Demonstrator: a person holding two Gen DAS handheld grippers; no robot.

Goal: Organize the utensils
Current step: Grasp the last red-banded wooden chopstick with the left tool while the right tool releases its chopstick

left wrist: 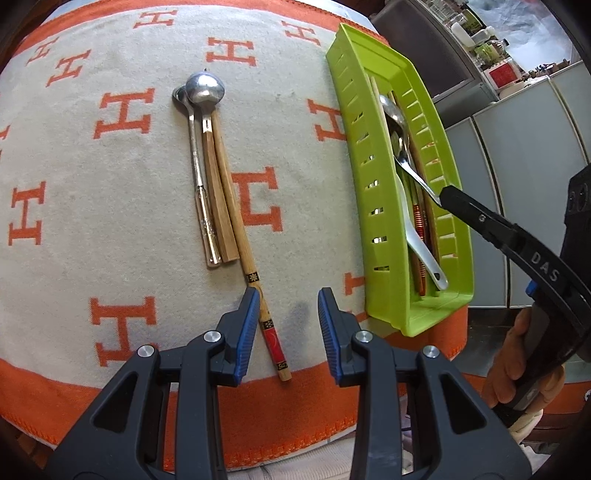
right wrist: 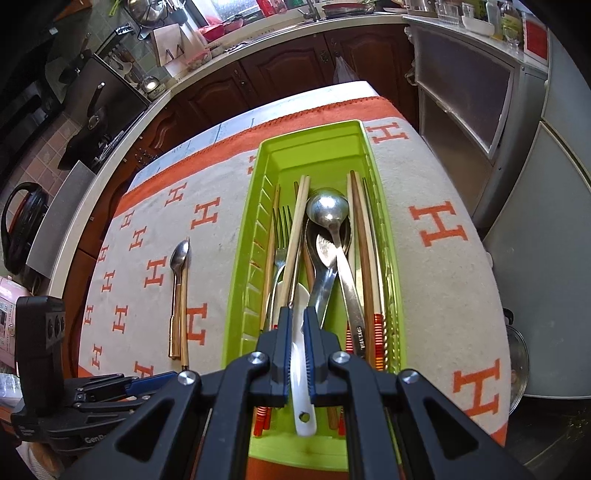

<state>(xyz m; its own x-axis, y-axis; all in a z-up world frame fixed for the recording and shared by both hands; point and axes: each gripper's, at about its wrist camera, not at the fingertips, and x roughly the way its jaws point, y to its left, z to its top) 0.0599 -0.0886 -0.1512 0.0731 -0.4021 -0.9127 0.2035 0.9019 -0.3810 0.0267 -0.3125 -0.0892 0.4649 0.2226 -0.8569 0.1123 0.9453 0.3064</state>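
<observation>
Fingers of the right gripper (right wrist: 298, 354) pinch nothing clearly; they stand narrowly apart astride a white spoon (right wrist: 301, 387) in the green tray (right wrist: 314, 136), likely releasing it; the left gripper (left wrist: 287, 332) hangs spread over one chopstick (left wrist: 236, 206). Ahead of those lie two spoons (left wrist: 201, 155) touching it.

We're in a home kitchen here. Dark wooden cabinet doors (right wrist: 284, 70) run under a pale curved countertop (right wrist: 207, 70), pans and ladles hang by the tiled wall (right wrist: 48, 147), and a rice cooker (right wrist: 22, 225) sits at the far left. Jars and glassware (right wrist: 476, 14) crowd the counter up right. The desk wears an orange-and-cream blanket (right wrist: 443, 280), carrying a green cutlery tray (right wrist: 314, 140) of spoons and chopsticks.
</observation>
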